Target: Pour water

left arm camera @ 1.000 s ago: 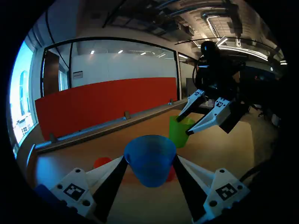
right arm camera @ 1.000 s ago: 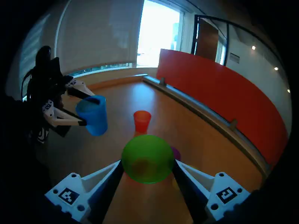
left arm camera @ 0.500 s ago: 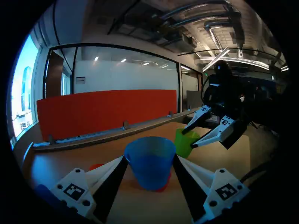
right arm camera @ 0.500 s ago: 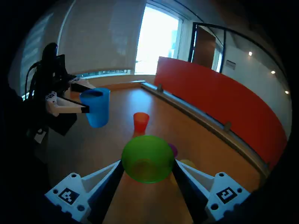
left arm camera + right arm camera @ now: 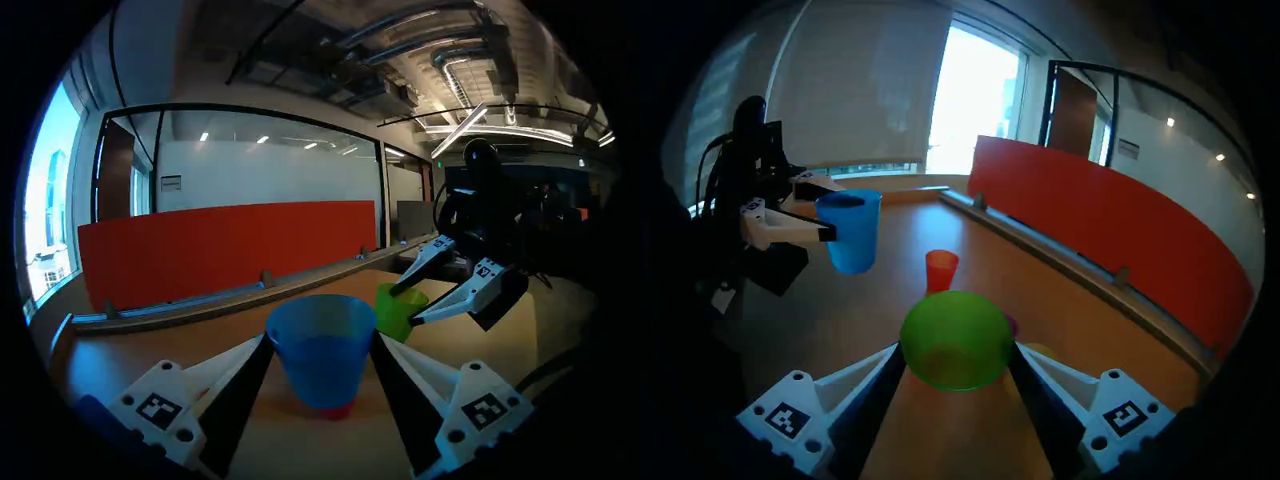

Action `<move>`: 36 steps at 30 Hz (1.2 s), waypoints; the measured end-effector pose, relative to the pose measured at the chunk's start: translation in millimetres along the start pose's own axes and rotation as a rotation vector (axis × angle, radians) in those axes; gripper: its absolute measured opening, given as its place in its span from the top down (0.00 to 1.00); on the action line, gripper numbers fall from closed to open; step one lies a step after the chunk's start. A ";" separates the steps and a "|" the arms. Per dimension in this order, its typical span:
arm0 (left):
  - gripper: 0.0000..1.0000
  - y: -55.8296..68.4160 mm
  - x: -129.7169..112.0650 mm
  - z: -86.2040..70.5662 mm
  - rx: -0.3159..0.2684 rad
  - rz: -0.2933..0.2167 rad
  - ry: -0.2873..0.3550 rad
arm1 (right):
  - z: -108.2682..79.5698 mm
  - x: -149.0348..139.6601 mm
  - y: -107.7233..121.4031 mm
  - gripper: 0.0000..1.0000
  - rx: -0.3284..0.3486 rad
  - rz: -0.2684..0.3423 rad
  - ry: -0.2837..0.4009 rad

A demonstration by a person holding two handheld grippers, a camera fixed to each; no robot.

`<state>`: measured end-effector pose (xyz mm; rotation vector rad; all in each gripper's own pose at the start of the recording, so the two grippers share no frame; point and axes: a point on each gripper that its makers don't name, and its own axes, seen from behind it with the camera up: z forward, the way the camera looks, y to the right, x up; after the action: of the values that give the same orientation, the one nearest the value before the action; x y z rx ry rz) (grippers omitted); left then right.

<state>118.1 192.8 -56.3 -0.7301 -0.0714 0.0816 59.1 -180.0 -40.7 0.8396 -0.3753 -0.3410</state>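
Your left claw (image 5: 320, 342) pinches the blue cup (image 5: 322, 370) upright between both fingers, lifted clear of the wooden surface (image 5: 880, 316). Your right claw (image 5: 957, 352) pinches the green cup (image 5: 956, 336) the same way, near the blue cup but apart from it. A red cup (image 5: 941, 270) stands on the surface beyond the green cup.
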 end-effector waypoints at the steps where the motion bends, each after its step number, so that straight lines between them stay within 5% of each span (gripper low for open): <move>1: 0.15 0.2 -0.2 -0.1 0.000 0.001 -0.001 | 0.0 -0.4 -0.8 0.08 0.001 -0.002 0.002; 36: 0.15 -3.1 -1.1 -2.1 0.018 -0.001 -0.006 | 4.5 39.0 -18.9 0.08 0.022 0.069 0.264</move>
<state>117.3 189.0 -55.9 -0.7120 -0.0771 0.0833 88.7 -211.6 -45.2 0.8788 -0.1619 -0.1594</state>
